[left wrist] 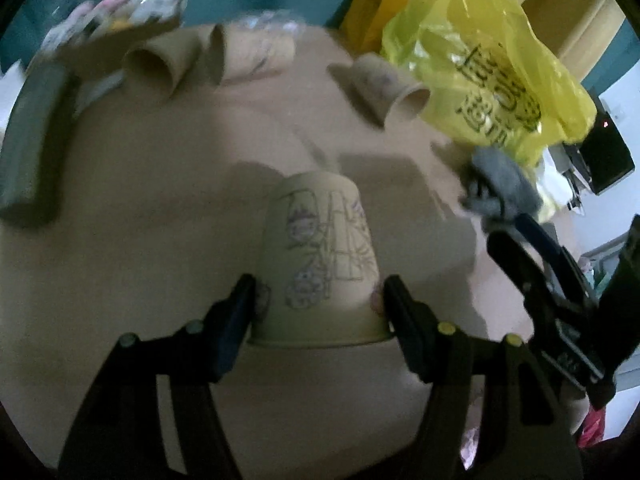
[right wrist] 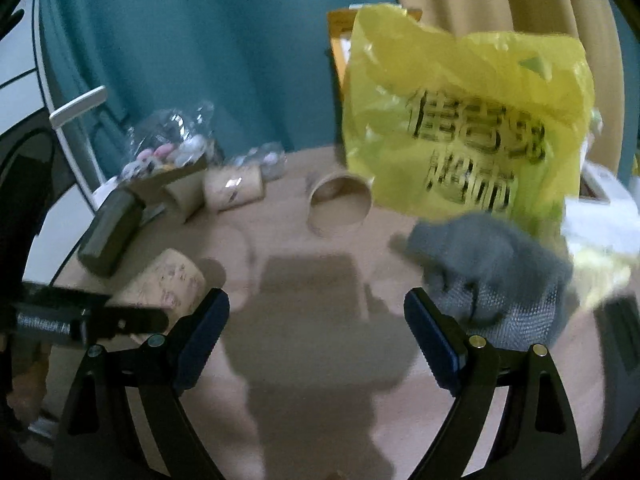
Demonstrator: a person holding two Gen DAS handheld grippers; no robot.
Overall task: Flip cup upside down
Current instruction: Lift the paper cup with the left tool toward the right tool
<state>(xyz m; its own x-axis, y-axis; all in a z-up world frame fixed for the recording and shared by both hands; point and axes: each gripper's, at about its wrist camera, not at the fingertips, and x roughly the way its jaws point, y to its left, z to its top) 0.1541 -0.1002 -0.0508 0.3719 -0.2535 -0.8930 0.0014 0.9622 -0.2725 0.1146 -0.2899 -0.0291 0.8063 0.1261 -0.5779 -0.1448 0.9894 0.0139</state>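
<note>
While pinched near its rim between the blue-padded fingers of the left gripper (left wrist: 318,304), one printed beige paper cup (left wrist: 318,252) is held with its closed base pointing away. Nothing is held by the right gripper (right wrist: 316,316), jaws spread wide. Three more paper cups (right wrist: 234,188) are seen lying on the tan table (right wrist: 312,360); one grey knit glove (right wrist: 488,272), one glossy yellow plastic bag (right wrist: 464,128), one dark rectangular block (right wrist: 110,232) are ringed around open centre.
</note>
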